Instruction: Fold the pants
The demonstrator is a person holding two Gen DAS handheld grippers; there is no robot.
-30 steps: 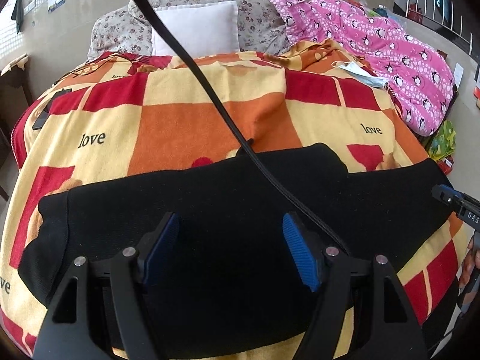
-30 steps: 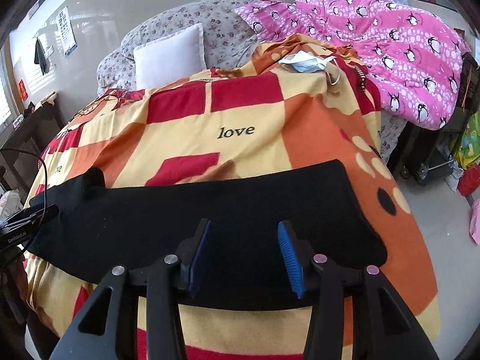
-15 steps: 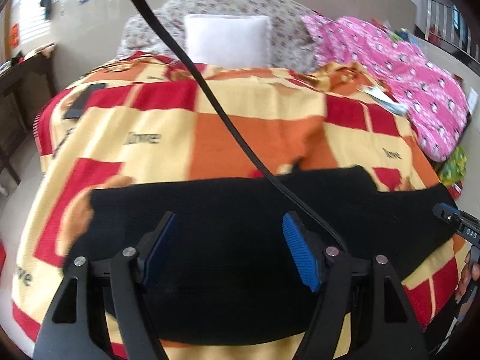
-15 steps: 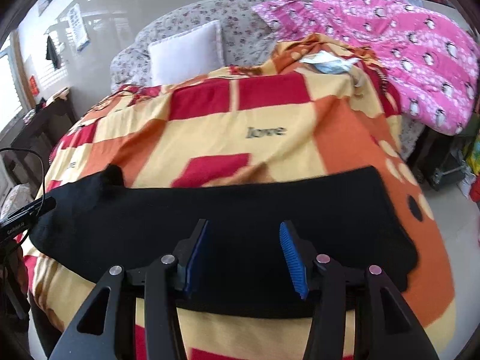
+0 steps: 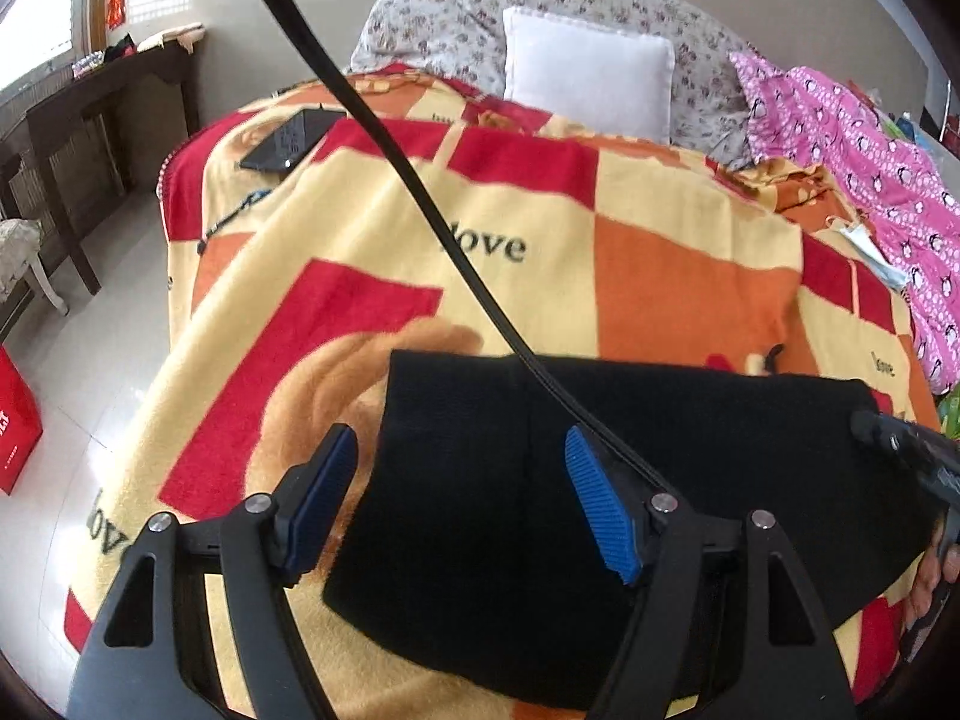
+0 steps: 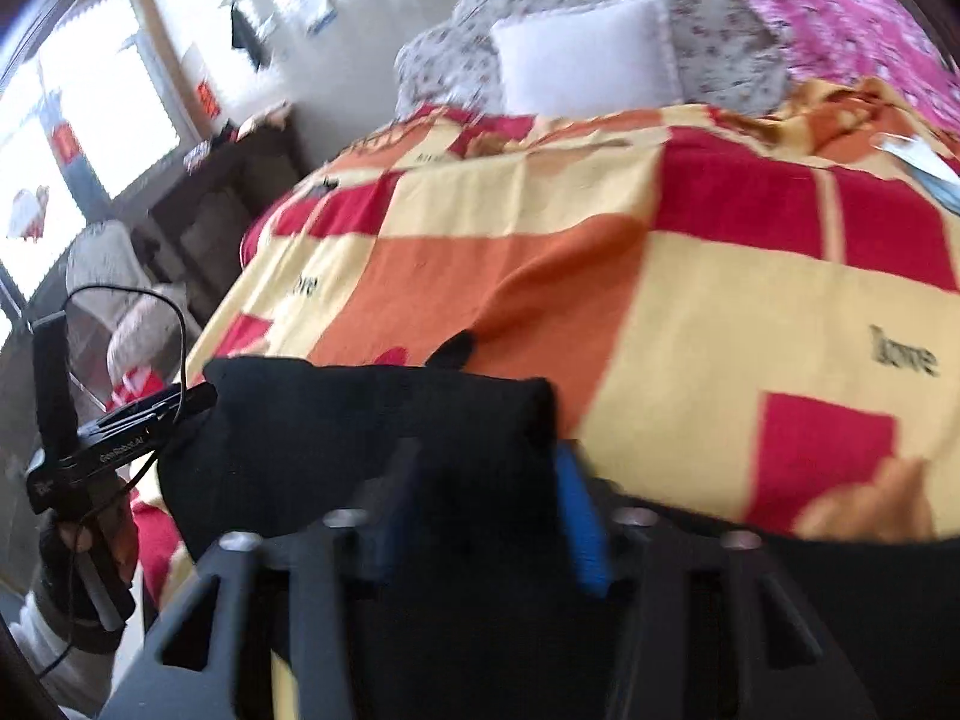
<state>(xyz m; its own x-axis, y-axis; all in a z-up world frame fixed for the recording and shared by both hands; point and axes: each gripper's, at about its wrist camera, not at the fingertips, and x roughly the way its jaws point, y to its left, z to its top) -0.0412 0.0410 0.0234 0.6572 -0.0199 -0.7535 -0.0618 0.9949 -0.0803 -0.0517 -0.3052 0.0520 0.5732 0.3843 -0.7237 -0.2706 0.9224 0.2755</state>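
Right gripper (image 6: 480,504): its jaws have just been closing and now pinch a raised fold of the black pants (image 6: 372,432) between the blue pads; this view is blurred.
Left gripper (image 5: 462,501): released, jaws wide apart, hovering over the near left end of the pants (image 5: 600,480); the left pad sits above bare blanket, the right pad above the black cloth, and no pad presses on anything.
Pants: lying across the near edge of the bed as a black band, with the left end squared off and a seam line running down it in the left wrist view.
Edges: the pants' far edge runs roughly straight across the blanket (image 5: 600,228); the near edge drops toward the bedside.
Open room: a wide stretch of checked red, orange and yellow blanket lies bare beyond the pants.
Cable (image 5: 384,138): a black lead crosses the left wrist view diagonally down to the left gripper.
Surface: a dark flat device (image 5: 291,141) lies at the far left corner; a white pillow (image 5: 585,81) stands at the head; pink patterned bedding (image 5: 870,162) is bunched on the right.
Room: a dark wooden table (image 5: 90,96) beside a window, and a pale tiled floor (image 5: 102,294).
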